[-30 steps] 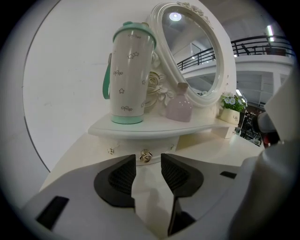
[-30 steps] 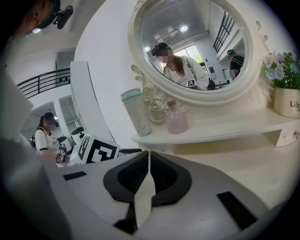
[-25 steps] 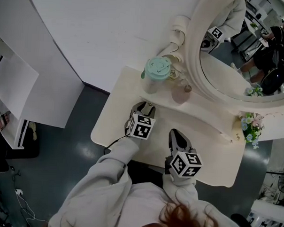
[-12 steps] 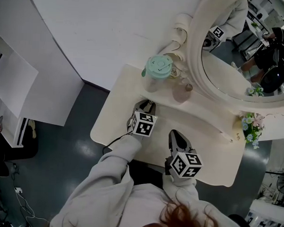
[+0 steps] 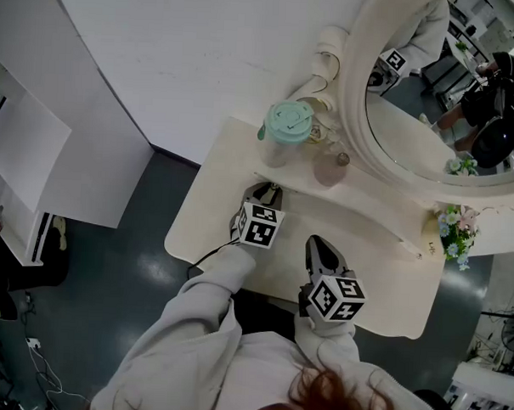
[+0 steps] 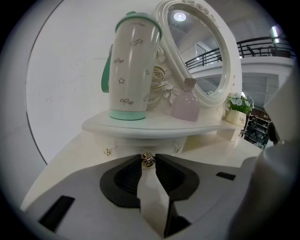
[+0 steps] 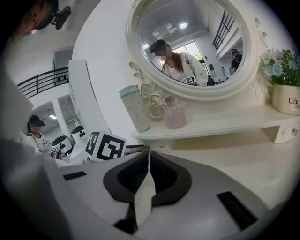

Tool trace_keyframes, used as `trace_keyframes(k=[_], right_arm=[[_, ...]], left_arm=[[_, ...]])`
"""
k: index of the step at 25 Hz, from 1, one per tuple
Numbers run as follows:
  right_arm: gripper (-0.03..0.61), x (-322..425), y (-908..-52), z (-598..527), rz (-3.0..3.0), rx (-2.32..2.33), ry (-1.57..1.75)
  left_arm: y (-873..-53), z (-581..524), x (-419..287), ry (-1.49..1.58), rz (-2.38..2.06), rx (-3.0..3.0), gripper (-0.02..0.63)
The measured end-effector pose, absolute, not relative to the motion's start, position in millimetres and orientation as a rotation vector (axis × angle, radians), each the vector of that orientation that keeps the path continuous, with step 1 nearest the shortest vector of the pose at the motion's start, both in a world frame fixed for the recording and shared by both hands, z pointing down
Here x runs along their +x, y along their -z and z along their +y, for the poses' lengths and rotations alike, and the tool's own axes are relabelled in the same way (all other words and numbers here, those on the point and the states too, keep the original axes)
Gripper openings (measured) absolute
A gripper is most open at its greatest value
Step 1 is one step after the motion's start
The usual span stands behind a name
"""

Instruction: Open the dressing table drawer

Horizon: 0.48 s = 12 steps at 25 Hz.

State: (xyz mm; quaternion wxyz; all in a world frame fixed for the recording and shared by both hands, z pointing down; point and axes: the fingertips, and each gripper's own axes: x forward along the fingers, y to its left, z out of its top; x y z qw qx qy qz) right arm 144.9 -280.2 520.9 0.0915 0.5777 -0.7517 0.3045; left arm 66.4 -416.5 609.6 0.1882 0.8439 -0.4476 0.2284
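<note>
- Left gripper (image 6: 148, 156) is pinching the one small brass drawer knob (image 6: 148, 161) under the cream desk's (image 5: 381, 277) back-edge shelf (image 6: 140, 127), which is showing only in its view.
- Right gripper's (image 7: 148, 153) jaws are meeting, empty.
- One mint-lidded tumbler (image 6: 131, 65) and one pink bottle (image 6: 186, 102) are standing above.

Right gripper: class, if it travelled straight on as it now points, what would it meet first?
Probably the drawer front under the shelf, beside the left gripper; depth is unclear, so the tabletop might come first.

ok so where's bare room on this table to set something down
Bare tabletop between the right tongs and flower pot, and left of the left tongs, shut on the drawer knob. The shelf is crowded at its left end: tumbler, pink bottle.
</note>
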Motion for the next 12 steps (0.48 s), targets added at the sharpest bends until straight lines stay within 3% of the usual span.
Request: trace_keyframes(k=[12], right_arm=[[0.038,145.2,-520.3,-278.0,-2.245,1.721,-0.910]], left_arm=[[-612.0,-404.9,62.8,-0.657,-1.260,2.381,0.103]])
